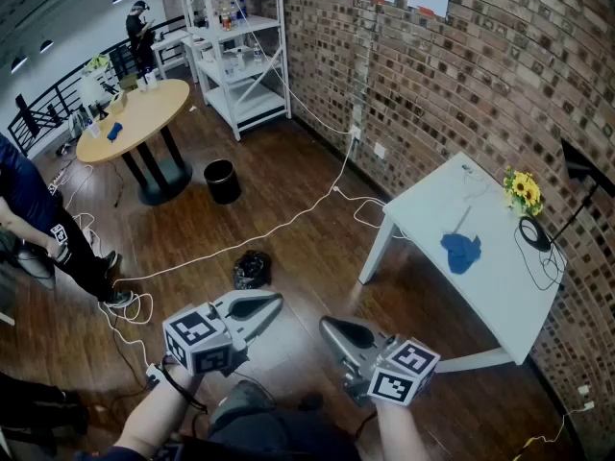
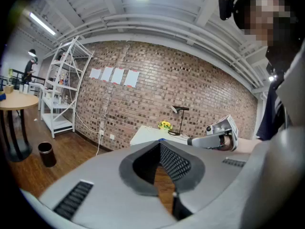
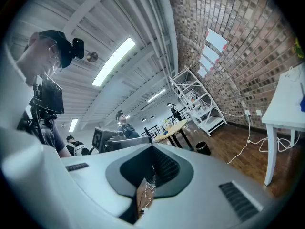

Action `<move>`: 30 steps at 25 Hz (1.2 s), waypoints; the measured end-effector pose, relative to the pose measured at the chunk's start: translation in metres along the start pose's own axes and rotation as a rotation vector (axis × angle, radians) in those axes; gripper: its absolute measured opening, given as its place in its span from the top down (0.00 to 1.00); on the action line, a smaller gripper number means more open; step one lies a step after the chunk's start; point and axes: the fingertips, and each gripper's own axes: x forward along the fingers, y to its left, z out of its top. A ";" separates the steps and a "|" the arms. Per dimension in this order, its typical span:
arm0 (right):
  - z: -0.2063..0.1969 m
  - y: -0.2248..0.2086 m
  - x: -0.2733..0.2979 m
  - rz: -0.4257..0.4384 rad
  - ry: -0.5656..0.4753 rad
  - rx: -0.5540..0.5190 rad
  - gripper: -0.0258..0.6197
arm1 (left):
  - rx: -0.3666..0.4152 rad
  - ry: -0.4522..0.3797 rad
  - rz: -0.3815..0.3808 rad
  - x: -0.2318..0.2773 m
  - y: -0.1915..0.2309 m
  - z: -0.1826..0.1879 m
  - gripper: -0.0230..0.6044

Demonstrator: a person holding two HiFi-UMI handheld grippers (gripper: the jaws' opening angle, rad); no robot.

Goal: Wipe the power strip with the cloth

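Note:
A blue cloth [image 1: 461, 252] lies crumpled in the middle of the white table [image 1: 500, 296] by the brick wall, at the right of the head view. I cannot pick out the power strip for certain. My left gripper [image 1: 277, 300] and right gripper [image 1: 325, 323] hang over the wooden floor, well short of the table, both shut and empty. In the left gripper view the shut left gripper [image 2: 159, 143] points toward the table [image 2: 145, 136], and the right gripper [image 2: 217, 135] shows beside it. In the right gripper view the shut right gripper [image 3: 152, 148] faces the room.
Yellow flowers [image 1: 524, 190], a coiled black cable [image 1: 534, 233] and a black lamp [image 1: 581, 166] stand on the table. A white cable [image 1: 240, 243], a black bag [image 1: 252, 269] and a black bin [image 1: 222, 181] lie on the floor. A round wooden table [image 1: 144, 113], white shelves [image 1: 240, 56] and a person [image 1: 38, 219] stand at the left.

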 end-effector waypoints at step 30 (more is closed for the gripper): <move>0.088 -0.185 0.214 -0.208 -0.031 -0.075 0.99 | 0.057 0.003 -0.159 0.114 0.270 0.073 0.96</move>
